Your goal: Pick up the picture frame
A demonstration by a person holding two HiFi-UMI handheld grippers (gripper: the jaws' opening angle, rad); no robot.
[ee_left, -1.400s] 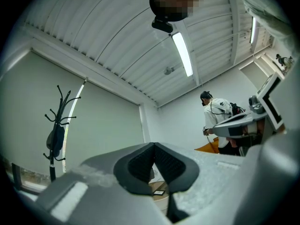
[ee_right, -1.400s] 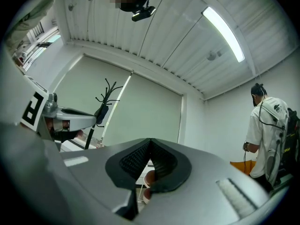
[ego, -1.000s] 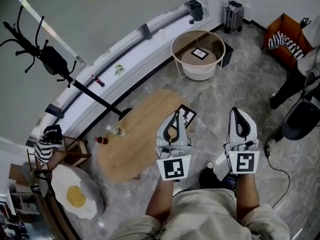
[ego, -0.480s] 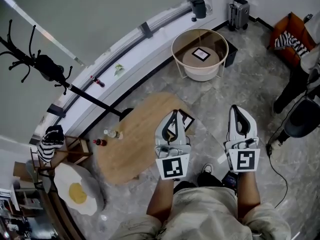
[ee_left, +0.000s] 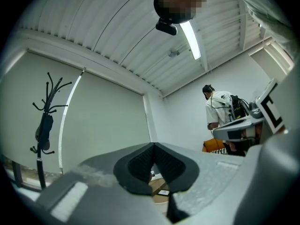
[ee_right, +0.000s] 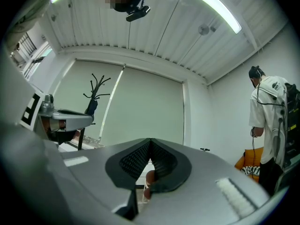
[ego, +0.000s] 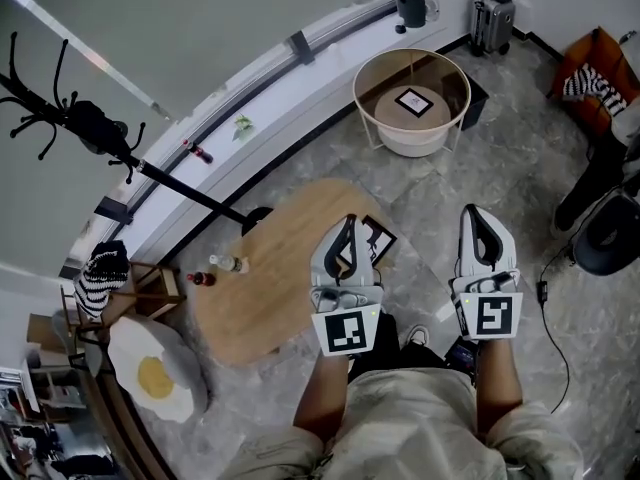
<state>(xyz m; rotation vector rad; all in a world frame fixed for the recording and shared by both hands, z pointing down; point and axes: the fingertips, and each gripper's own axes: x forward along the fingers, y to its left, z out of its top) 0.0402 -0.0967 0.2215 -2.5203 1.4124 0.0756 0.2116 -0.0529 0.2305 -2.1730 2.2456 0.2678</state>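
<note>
Far left in the head view a black coat rack (ego: 70,123) stands by the wall, with a fried-egg cushion (ego: 152,376) lower down. Next is the oval wooden tabletop (ego: 262,298) with two little bottles (ego: 222,265) near its left edge. The picture frame (ego: 380,236) lies flat at the tabletop's right end. It has a dark border and a white inside with some black shape on it. The left tongs (ego: 349,220) hover over it and cover part of it. The right tongs (ego: 478,211) sit beside them, out over the grey stone floor (ego: 440,183).

Up and to the right is a round basket (ego: 412,146) on thin legs, holding a square black-bordered card (ego: 417,101) flat on its brown bottom. Past that are a grey suitcase (ego: 492,20) and an orange seat (ego: 590,63) with striped cloth on it.

You only get the grip from the gripper views: both tongs are clenched, pads pressed tip to tip, gripping nothing. Those views also tilt upward, so they catch the ribbed white ceiling (ee_left: 117,32), a strip light (ee_left: 190,34) and a person in a white shirt (ee_right: 267,121) standing at the right. I can only make out the frame in the head view.
</note>
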